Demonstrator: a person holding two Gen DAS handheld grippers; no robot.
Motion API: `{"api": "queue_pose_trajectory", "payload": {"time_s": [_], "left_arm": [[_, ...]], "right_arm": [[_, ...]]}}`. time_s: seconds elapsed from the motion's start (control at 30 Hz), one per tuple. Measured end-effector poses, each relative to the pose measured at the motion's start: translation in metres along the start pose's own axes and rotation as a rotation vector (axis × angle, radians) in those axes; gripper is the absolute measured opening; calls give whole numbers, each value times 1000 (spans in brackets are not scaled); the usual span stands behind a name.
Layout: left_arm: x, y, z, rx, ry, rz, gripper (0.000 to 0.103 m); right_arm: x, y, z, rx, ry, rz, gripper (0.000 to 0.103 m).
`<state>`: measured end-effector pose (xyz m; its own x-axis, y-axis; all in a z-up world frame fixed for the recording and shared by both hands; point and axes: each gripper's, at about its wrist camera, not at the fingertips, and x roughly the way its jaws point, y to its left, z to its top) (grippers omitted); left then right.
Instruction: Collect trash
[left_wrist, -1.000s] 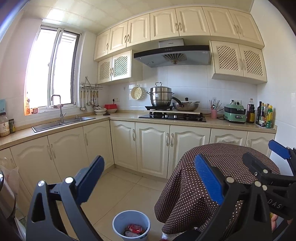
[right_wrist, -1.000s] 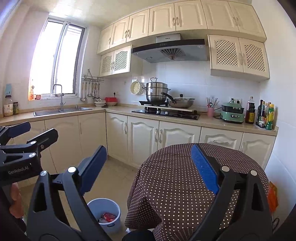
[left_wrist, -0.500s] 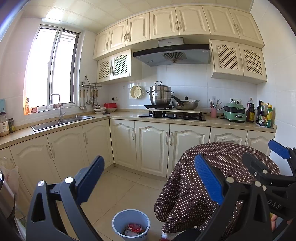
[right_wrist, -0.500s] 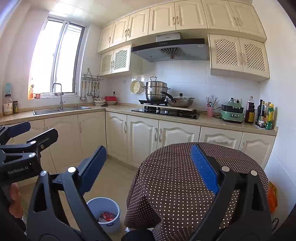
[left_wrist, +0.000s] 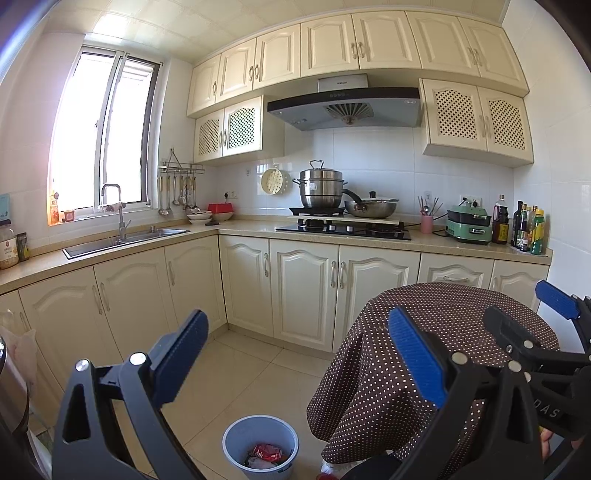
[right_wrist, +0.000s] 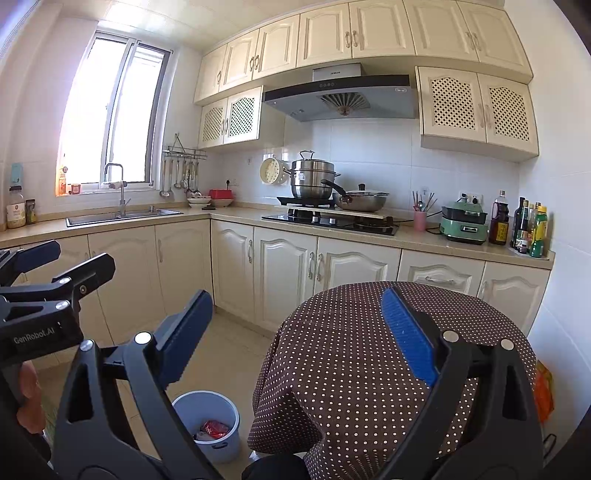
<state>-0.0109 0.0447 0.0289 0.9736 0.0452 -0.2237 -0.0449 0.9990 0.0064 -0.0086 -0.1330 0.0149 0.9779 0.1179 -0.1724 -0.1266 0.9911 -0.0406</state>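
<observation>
A light blue trash bin (left_wrist: 260, 448) stands on the tiled floor beside the round table, with a red wrapper (left_wrist: 266, 451) and other scraps inside. The right wrist view also shows the bin (right_wrist: 207, 424) and the red wrapper (right_wrist: 216, 428). My left gripper (left_wrist: 299, 358) is open and empty, held high above the floor. My right gripper (right_wrist: 299, 332) is open and empty too, over the near edge of the table. Each gripper appears at the edge of the other's view: the right gripper (left_wrist: 524, 325) and the left gripper (right_wrist: 55, 266).
A round table (right_wrist: 351, 354) under a brown dotted cloth fills the lower right. Cream cabinets (left_wrist: 303, 288) run along two walls, with a sink (left_wrist: 122, 240), a stove with pots (left_wrist: 343, 225), a green appliance (left_wrist: 469, 227) and bottles (left_wrist: 528, 230). An orange bag (right_wrist: 543, 395) hangs at far right.
Both views have shifted slightly, so the cabinets and stove sit a little higher in the frame. Both grippers stay open and empty.
</observation>
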Motion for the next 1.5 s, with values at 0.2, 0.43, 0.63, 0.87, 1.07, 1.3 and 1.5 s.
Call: {"api": "queue_pose_trajectory", "payload": {"time_s": [0.2,0.43,0.63,0.87,1.07,1.3,1.5], "left_arm": [[0,0,-1,-1,2,1,96],[1,-1,-3,-2,6,0,96],[1,-1,-4,-2,8,0,96],[1,-2,-5,-3,9,2,96],[1,-3,-4,-2,11,2,96],[1,-3,-4,-2,12,2,96],[2,-4,-6,-3,15,1,96]], "right_arm": [[0,0,-3,0,4,-1,91],[0,-3,-5,-3,9,1,91],[1,-5,-5,-4,12,4,91],[1,-5,-5,-5,13,4,91],[2,-5,-6,-5,15,3,91],[1,-5,-7,-6,17,5,91],[2,-5,-8,-8,19,5,91]]}}
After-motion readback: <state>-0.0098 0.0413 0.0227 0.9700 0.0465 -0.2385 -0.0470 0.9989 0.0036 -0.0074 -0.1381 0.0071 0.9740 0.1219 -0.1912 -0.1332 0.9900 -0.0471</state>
